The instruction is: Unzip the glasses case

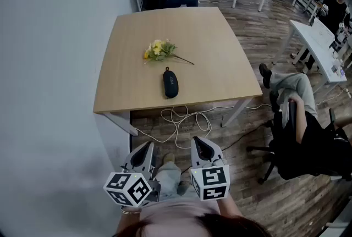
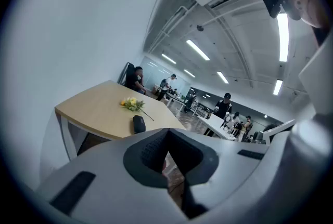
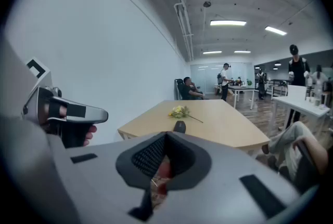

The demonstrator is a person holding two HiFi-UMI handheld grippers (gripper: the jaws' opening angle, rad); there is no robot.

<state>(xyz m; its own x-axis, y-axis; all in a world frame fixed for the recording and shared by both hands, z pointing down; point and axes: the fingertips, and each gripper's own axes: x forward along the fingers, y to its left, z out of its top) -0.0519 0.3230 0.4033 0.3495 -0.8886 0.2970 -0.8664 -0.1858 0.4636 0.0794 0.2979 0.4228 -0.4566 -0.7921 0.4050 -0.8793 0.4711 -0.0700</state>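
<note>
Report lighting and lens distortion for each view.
Head view: even soft light, table edges slightly bowed, glasses case sharp. Left gripper view: dark circular vignette, ceiling light glaring. Right gripper view: strong fisheye, wall curved.

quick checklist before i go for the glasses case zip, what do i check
1. glasses case in view, lying on the table: ok
2. zip pull located: cannot tell, too small
3. flowers apart from the case: ok
4. left tongs empty: ok, shut
5. right tongs empty: ok, shut
6. tongs within reach of the case: not ok, both held short of the table's near edge
</note>
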